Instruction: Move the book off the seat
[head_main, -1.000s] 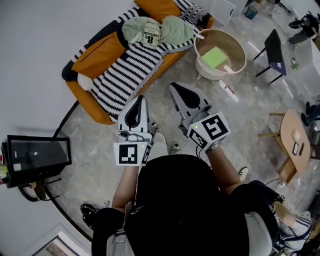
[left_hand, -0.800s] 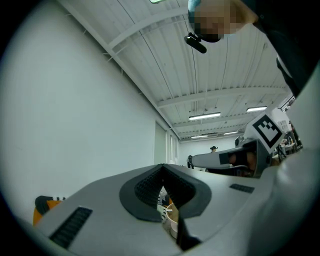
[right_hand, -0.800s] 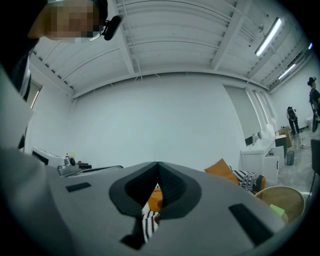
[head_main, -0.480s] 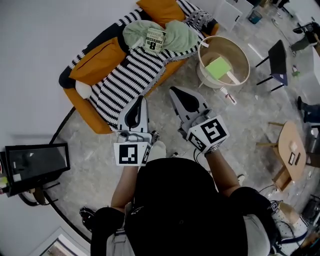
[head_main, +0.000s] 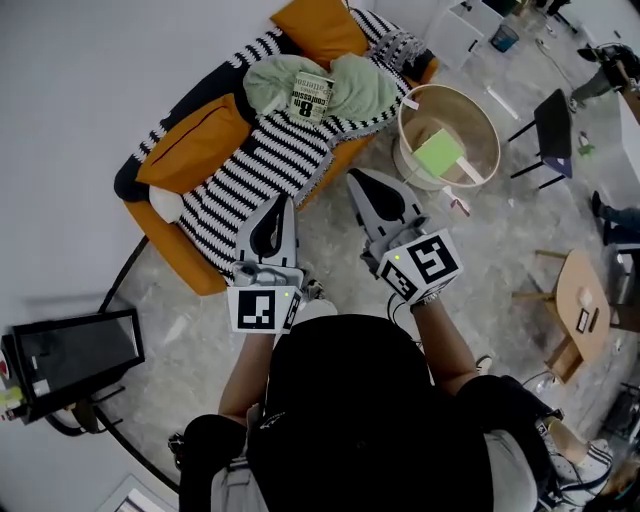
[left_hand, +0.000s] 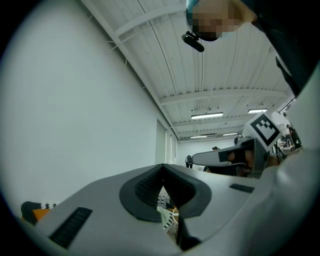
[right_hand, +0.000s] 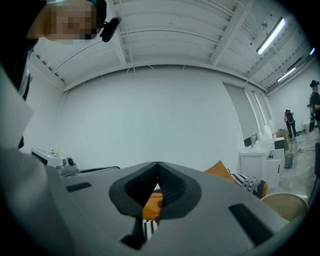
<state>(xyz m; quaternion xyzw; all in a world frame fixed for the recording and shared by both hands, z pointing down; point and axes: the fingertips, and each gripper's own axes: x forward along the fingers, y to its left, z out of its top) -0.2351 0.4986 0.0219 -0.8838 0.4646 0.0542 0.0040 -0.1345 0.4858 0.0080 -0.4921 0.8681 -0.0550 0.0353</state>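
Both tools are being held low in front of the body, over grey floor, short of the sofa. The left gripper (head_main: 282, 203) is riding with its jaws pressed together, nothing between them. The right gripper (head_main: 354, 180) is doing the same, closed up and empty.

Beyond them, the orange sofa (head_main: 192, 122) is lying under a black-and-white striped throw (head_main: 262, 150). On its seat, farther along, the pale paperback book with dark print (head_main: 311, 97) is resting flat on a crumpled pale green blanket (head_main: 355, 85), well apart from both tools. A round beige tub (head_main: 478, 107) is standing on the floor just beside the sofa's far end.

I am judging the book light and fairly stiff, the cover likely smooth. The bedding beneath it is soft, so pressing down would probably sink it. The near free edge is looking like the best place to pinch, jaws across cover and pages.

Its thickness and spine side are not showing. The blanket may be hiding part of an edge. Both gripper views are showing mostly wall and ceiling, and the book is appearing in neither.
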